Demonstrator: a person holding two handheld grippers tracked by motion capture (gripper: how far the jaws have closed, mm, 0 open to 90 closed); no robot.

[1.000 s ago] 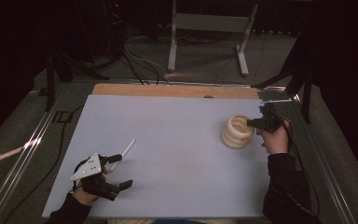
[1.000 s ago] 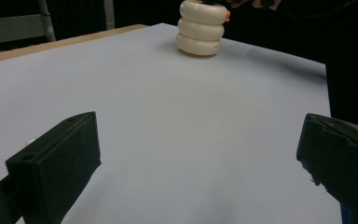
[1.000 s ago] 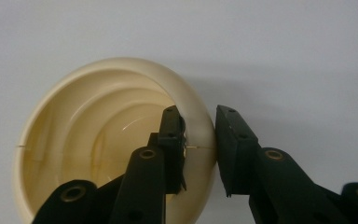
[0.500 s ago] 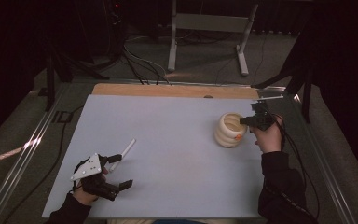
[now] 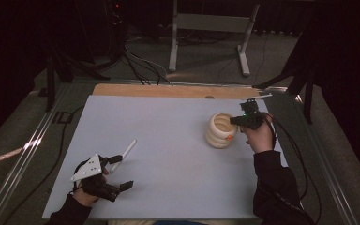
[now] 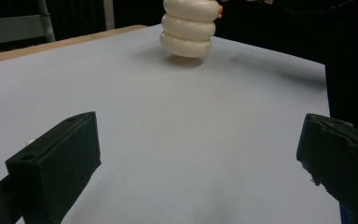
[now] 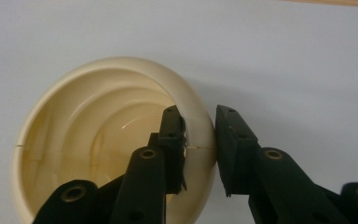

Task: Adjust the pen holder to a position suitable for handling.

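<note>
Surface: pale grey-blue matte worktop (image 5: 168, 154), with a bare light-wood strip (image 5: 168, 90) along its far edge. Metal rails run down both long sides.

Room: dark, black surrounds. Grey floor beyond the worktop, loose black cables (image 5: 136, 61) trailing across it, and a grey metal stand with splayed feet (image 5: 211, 28) at the back. A streak of light lies on the floor at the left.

Cream ribbed plastic cup made of three stacked bulging rings (image 5: 221, 130): right half of the worktop, towards the far edge. The left gripper view shows a shadow gap under its base, so it looks lifted and slightly tilted; I can't tell if any edge touches the surface.

Right claw (image 5: 236, 120): closed on the cup rim, one jaw inside the wall, the other outside on the side nearest the hand. The right gripper view looks straight down into the cup, and the rim shows a thin seam by the jaws.

Left claw (image 5: 121, 172): jaws wide apart, holding nothing, low over the near left corner of the worktop. Thin white stick (image 5: 126, 151) lies on the surface just beyond it, not gripped.

Both claws well apart.
</note>
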